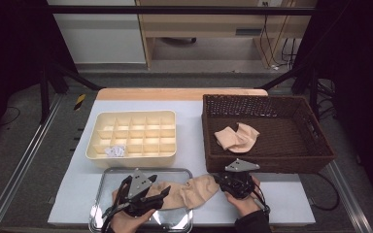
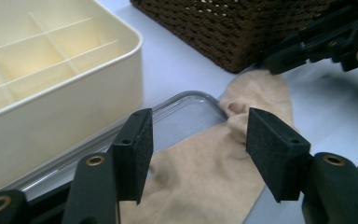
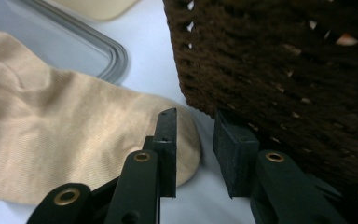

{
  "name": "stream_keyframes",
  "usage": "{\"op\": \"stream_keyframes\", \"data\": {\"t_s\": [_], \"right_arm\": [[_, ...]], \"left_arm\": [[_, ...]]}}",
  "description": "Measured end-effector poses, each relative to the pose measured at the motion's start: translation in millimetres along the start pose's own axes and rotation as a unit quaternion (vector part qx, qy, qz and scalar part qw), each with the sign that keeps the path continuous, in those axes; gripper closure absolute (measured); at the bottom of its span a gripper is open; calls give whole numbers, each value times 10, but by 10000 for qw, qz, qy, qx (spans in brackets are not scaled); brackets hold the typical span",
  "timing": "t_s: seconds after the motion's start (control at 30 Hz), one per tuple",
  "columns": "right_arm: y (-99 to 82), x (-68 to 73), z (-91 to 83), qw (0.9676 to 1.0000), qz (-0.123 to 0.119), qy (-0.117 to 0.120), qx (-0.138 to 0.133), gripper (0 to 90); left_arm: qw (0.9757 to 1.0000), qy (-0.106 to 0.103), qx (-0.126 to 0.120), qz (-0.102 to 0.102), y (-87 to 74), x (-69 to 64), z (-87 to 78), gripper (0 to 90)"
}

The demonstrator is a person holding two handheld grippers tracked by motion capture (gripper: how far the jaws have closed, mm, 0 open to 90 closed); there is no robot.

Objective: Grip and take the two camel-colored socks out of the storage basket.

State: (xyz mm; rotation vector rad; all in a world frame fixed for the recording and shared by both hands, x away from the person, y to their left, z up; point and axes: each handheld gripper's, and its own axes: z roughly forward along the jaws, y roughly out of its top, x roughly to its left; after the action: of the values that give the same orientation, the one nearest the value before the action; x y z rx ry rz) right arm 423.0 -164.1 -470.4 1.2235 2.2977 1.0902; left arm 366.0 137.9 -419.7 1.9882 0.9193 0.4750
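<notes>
Sock (image 1: 190,190) in beige lies stretched flat between your two tongs, one end on the clear tray (image 1: 108,177) and the other on the white counter (image 1: 281,199) just in front of the brown wicker basket (image 1: 320,145).

Your left tongs (image 1: 161,191) stand wide apart over the tray end of the sock. In the left gripper view the fabric (image 2: 205,172) runs under and between the two black pads (image 2: 137,154), and neither pad presses on it.

Your right tongs (image 1: 218,180) sit at the other end, part open, with nothing clamped. In the right gripper view (image 3: 193,154) the rounded end of the sock (image 3: 74,140) lies just left of the left pad, touching or nearly touching it, while the right pad stands close against the basket wall (image 3: 284,70).

Beyond your left tongs stands the cream divided box (image 1: 132,136), with a small white crumpled item (image 1: 115,151) in one of its near compartments. Beyond your right tongs, inside the basket, lies a second beige sock (image 1: 237,137), loosely folded.
</notes>
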Motion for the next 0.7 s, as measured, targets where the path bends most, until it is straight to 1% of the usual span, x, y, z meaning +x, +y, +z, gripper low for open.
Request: {"op": "stream_keyframes", "data": {"t_s": [0.1, 0.17, 0.23, 0.33, 0.43, 0.57, 0.63, 0.7], "right_arm": [[-5, -3, 34, 10000, -22, -16, 33, 707], [-6, -10, 41, 10000, -12, -15, 59, 709], [-10, -17, 53, 10000, -2, -8, 79, 713], [-26, -11, 73, 9999, -15, 9, 143, 722], [-33, 4, 86, 9998, -46, 10, 178, 722], [-35, 4, 94, 9998, -24, 16, 190, 720], [-38, 2, 97, 9997, -18, 38, 224, 751], [-36, 8, 90, 9996, -28, 67, 267, 814]], "left_arm": [[10000, -92, 17, 3, 37, -80, 112, 395], [9998, -177, 81, -26, 43, -128, 188, 391], [9996, -249, 166, -6, 36, -178, 269, 385], [9992, -285, 281, 18, 14, -250, 383, 388], [9987, -261, 428, 104, -18, -302, 466, 407], [9980, -233, 575, 119, -80, -309, 529, 464], [9975, -238, 665, 98, -110, -287, 551, 512], [9972, -279, 687, 32, -136, -268, 565, 567]]}}
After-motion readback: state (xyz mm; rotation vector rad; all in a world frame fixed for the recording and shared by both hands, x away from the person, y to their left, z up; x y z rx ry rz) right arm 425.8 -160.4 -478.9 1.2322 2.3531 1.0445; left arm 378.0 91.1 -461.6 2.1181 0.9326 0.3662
